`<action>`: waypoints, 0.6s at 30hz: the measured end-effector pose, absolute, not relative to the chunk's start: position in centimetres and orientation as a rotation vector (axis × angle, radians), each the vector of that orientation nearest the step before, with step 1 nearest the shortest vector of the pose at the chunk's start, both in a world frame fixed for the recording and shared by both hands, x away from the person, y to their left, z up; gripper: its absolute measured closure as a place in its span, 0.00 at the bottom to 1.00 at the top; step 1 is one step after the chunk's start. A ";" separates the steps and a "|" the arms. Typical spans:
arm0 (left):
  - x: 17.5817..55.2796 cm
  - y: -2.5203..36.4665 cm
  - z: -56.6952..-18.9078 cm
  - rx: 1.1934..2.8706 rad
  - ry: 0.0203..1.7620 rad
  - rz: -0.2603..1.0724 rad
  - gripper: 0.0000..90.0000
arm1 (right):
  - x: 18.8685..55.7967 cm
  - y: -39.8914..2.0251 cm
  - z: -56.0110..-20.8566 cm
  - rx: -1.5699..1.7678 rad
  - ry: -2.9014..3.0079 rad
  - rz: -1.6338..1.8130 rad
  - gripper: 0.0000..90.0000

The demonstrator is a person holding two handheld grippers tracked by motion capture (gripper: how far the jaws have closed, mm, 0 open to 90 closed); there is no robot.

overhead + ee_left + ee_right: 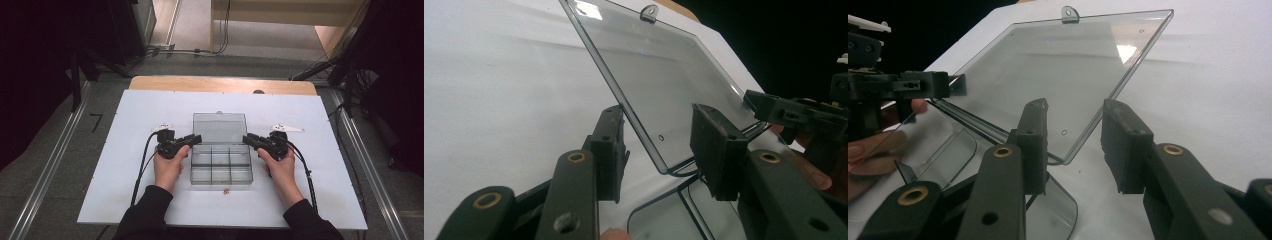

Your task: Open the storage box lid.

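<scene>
A clear plastic compartment box [221, 181] sits mid-table, its lid [220, 127] swung open and tilted back. My left gripper [192, 140] reaches in at the lid's left hinge corner. In the left gripper view the lid [664, 75] has its lower corner between the jaws of the left gripper [658, 120], and the pads stand clear of it. My right gripper [248, 140] mirrors this at the right hinge corner. There the lid [1063, 75] has its corner inside the gap of the right gripper [1075, 112], untouched on the right side. Both grippers are open.
The box rests on a white board [125, 165] over a wooden table [222, 84]. A tiny loose piece [226, 191] lies just in front of the box. A latch tab [650, 12] sticks up from the lid's far edge. Dark stands and cables surround the table.
</scene>
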State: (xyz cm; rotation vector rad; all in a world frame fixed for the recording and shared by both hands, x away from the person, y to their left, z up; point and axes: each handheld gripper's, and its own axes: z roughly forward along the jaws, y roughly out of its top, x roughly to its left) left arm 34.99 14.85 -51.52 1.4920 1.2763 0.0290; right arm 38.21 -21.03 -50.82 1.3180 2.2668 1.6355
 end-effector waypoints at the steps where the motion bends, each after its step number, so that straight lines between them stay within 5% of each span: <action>1: 35.0 14.9 -51.5 1.492 1.277 0.029 0.64 | 38.2 -21.0 -50.8 1.316 2.267 1.633 0.68; 10: 34.7 14.8 -51.3 1.512 1.281 0.073 0.57 | 38.2 -21.0 -50.8 1.314 2.271 1.616 0.66; 18: 34.4 15.0 -50.9 1.527 1.228 0.056 0.38 | 37.8 -21.3 -50.0 1.251 2.288 1.541 0.50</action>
